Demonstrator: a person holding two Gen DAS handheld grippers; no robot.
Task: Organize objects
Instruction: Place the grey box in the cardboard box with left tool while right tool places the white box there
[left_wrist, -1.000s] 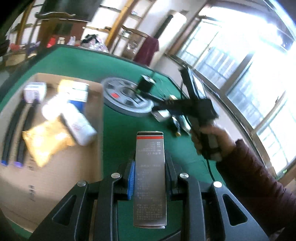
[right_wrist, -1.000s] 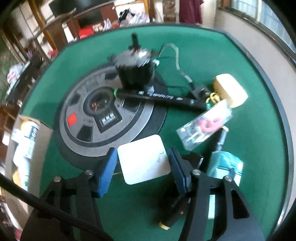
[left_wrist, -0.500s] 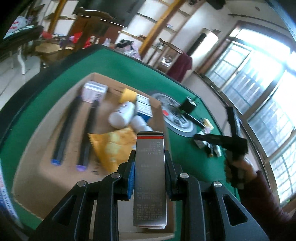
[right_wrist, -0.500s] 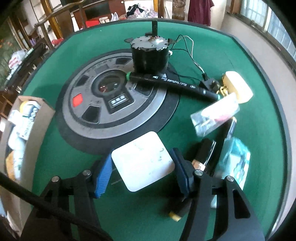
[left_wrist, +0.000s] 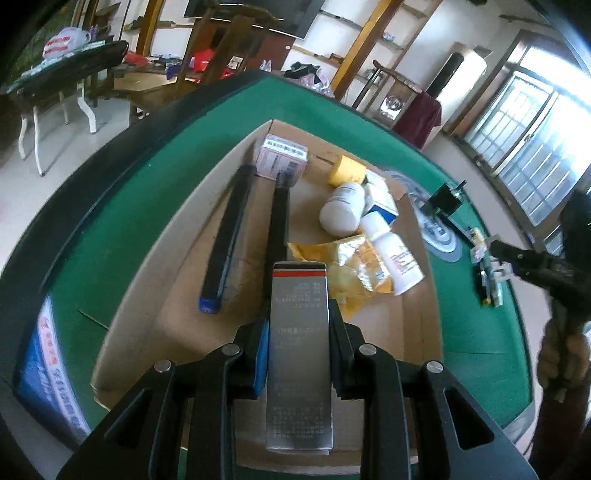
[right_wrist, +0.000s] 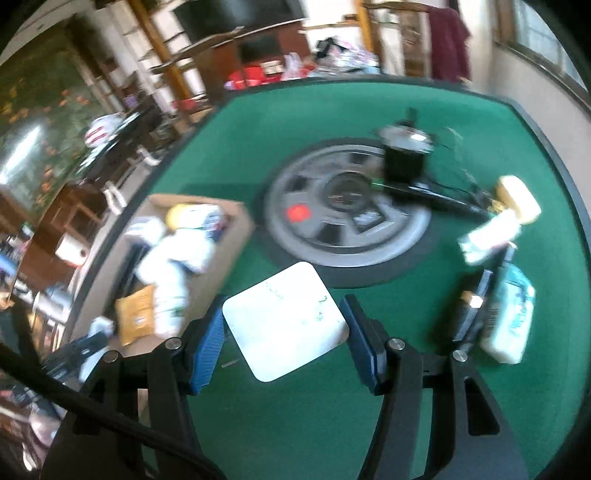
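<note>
— Now, what sits in the cardboard box (left_wrist: 417, 328)?

— Two long black pens (left_wrist: 229, 236) side by side, a small pink-white carton (left_wrist: 282, 157) at their far ends, a yellow cap (left_wrist: 347, 175), two white bottles (left_wrist: 341, 214), a blue-white packet and a crumpled yellow pouch (left_wrist: 354, 266).

— And the silver box (left_wrist: 300, 354)?

— Pinched lengthwise between the fingers of the left gripper (left_wrist: 299, 321), above the near part of the cardboard box, its red stripe pointing away.

— The other hand?

— The right gripper (right_wrist: 284, 328) clamps a white square pad (right_wrist: 284, 321) from both sides, above the green counter (right_wrist: 295, 424), just beside the cardboard box.

— What lies around?

— A grey disc (right_wrist: 347, 214) with a black motor (right_wrist: 404, 155) on it, a black marker (right_wrist: 439, 197) across its edge, a teal-white pack (right_wrist: 509, 317) and small bits to the right, blurred.
</note>
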